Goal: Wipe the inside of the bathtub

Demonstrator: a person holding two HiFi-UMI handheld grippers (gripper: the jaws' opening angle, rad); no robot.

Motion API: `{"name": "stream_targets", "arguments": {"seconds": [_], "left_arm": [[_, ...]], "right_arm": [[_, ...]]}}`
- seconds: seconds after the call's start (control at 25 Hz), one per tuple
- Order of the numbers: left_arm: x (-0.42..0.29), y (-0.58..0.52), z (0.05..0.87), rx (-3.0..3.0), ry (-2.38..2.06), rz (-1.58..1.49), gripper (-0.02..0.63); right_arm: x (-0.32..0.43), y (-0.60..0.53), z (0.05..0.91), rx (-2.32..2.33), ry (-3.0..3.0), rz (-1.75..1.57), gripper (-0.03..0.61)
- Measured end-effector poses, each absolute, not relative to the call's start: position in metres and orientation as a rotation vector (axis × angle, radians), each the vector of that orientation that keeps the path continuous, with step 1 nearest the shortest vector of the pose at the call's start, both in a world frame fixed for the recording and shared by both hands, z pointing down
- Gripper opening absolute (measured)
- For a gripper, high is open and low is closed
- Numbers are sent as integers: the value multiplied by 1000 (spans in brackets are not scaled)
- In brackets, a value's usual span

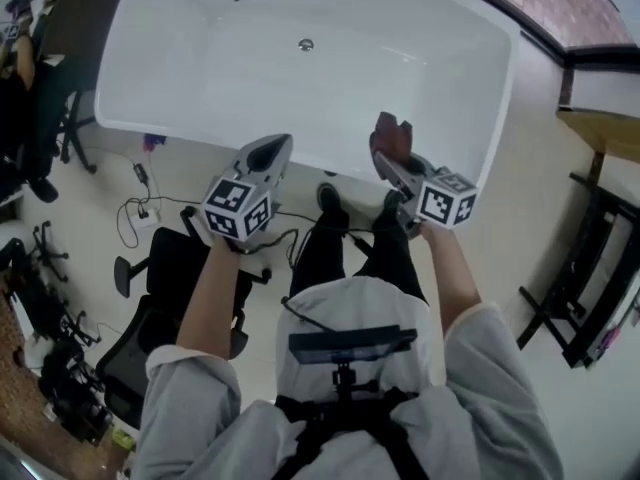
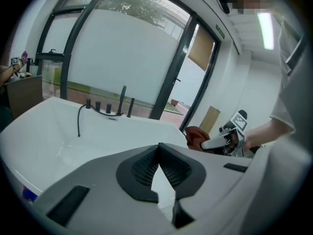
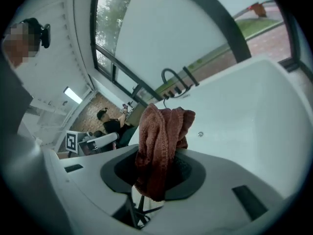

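White acrylic bathtub (image 1: 200, 68) was cut off at its far rim in head view, rust-red terry cloth (image 3: 161, 136) sat clamped in right gripper (image 1: 384, 158) over the tub's near rim and hid the jaw tips, left gripper (image 1: 282, 143) held jaws together on nothing, black taps (image 2: 110, 106) showed only in gripper views.

— Where does the head view look from?
— From above the person (image 1: 350, 388), steeply down onto the bathtub (image 1: 200, 78) just ahead.
— And the gripper views?
— Each sits close behind its own jaws, facing across the bathtub. The left one catches the right gripper (image 2: 204, 143). The right one, with the brown cloth (image 3: 161, 146) close up, catches the left gripper (image 3: 113, 137).
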State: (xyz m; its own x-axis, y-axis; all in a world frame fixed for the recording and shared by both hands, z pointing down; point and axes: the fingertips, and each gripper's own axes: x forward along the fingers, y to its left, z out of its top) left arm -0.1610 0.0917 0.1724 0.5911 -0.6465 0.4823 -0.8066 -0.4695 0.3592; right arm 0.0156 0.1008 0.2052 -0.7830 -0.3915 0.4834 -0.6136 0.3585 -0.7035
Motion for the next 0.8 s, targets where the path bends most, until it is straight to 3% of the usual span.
{"name": "stream_targets", "arguments": {"seconds": [0.32,0.8], "left_arm": [[-168,140,96,2297,-1272,264,6],[-144,194,37,2329,-1447,242,8]], "right_arm": [[91,144,120,1251,-2477,1138,122],[179,207,86,1476,-2492,922,126]]}}
